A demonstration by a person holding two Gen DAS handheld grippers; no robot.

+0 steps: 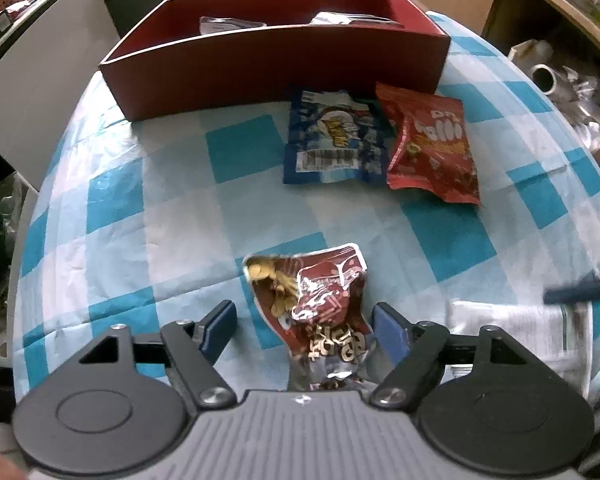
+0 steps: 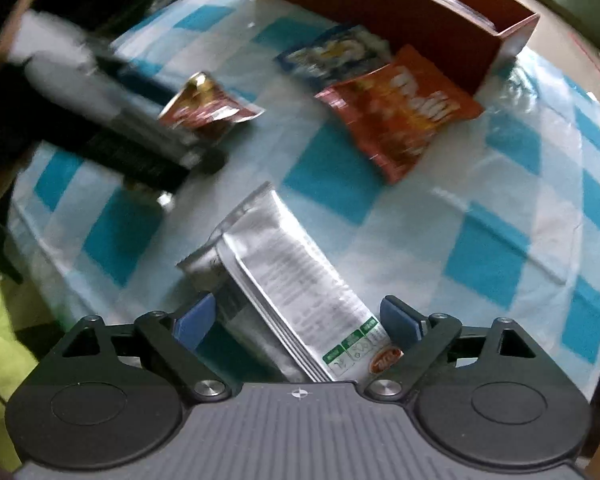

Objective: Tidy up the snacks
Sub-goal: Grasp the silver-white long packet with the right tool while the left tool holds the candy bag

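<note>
My left gripper (image 1: 304,322) stands spread around the crumpled brown packet (image 1: 320,312) (pads not pressing); my right gripper (image 2: 300,318) gapes over the silver packet (image 2: 284,276) near the table edge; open checked cloth (image 1: 160,200) reaches the red box (image 1: 276,64).

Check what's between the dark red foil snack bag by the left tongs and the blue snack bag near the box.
Nothing: in the left wrist view only bare blue-and-white checked tablecloth separates the dark red foil snack bag from the blue snack bag.
</note>
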